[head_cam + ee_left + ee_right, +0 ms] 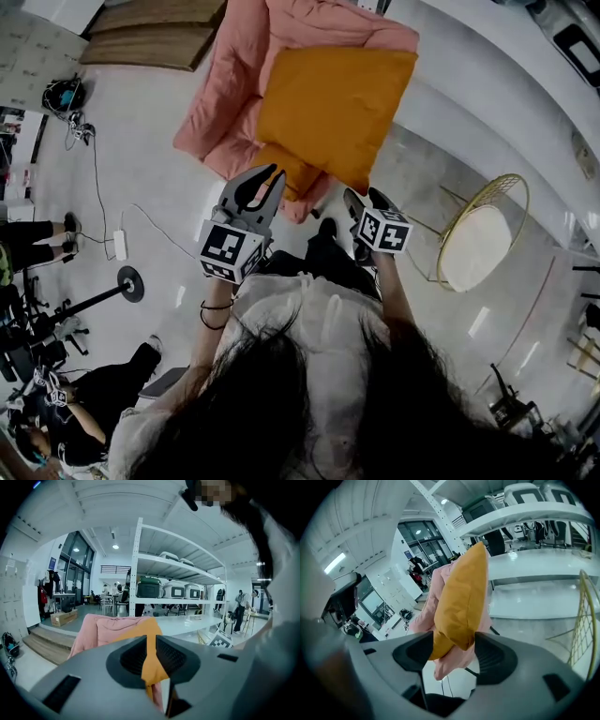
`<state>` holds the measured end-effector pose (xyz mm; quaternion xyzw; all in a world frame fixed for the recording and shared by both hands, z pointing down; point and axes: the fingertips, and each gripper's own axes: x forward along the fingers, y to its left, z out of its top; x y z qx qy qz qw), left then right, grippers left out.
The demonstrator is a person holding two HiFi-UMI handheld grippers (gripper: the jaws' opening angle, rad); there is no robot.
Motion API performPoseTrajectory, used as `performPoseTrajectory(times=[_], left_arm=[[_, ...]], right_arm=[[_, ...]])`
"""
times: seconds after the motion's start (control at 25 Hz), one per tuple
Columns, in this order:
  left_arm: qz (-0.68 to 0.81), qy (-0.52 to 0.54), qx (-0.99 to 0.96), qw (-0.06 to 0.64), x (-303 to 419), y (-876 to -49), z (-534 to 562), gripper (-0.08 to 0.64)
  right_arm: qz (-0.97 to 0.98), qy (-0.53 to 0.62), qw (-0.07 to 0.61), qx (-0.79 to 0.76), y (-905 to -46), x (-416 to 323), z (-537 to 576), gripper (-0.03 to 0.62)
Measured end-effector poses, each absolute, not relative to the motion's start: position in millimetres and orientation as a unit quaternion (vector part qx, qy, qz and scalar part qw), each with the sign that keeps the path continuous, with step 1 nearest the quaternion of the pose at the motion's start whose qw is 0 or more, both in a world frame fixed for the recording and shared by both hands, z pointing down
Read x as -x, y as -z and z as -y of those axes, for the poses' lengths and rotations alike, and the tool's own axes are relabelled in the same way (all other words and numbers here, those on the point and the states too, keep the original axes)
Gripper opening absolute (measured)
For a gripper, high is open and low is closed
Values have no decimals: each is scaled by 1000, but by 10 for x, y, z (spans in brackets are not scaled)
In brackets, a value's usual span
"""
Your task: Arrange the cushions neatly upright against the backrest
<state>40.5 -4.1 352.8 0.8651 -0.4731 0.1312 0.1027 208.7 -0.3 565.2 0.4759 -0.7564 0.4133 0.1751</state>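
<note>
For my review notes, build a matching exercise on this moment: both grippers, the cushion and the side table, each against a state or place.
Things:
1. left gripper
2. right gripper
3. orange cushion
4. gold-rimmed table

States or places:
A. jaws wide apart
B. on the floor, right of the pink cover in the head view
C. lying against the pink cover
D. jaws pinched on orange fabric

Pairs: 1-D, 2-A, 3-C, 4-B
</note>
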Motion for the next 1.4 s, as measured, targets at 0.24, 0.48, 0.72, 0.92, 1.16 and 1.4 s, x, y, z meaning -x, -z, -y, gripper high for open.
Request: performPoseTrajectory(times=[0.24,0.48,0.72,0.92,1.16,1.4], left_arm=[[461,-148,-870,94,-348,-3554,169,67],[413,-156,-893,90,-445,-3605,487,67],[338,-157,-924,83,-739,-3625,1115,69],[252,-182,-949,52,-993,-3570,1730,69],[158,-199,-967,28,-1514,-3563,2353,135],[65,-262,-963,-13,-2169,-3828,2857,212]], right_arm=[[737,-437,161,-490,-5776,-1971,156,261],[728,-440,161,-501,-5838,-1917,194,250],[721,-449,156,-505,-5852,-1900,240,166],[698,-463,141,-528,-5750,-1858,260,115],[669,-476,114,-560,-5747,-1911,285,100],[625,-486,81,-605,-5726,-1913,243,95]])
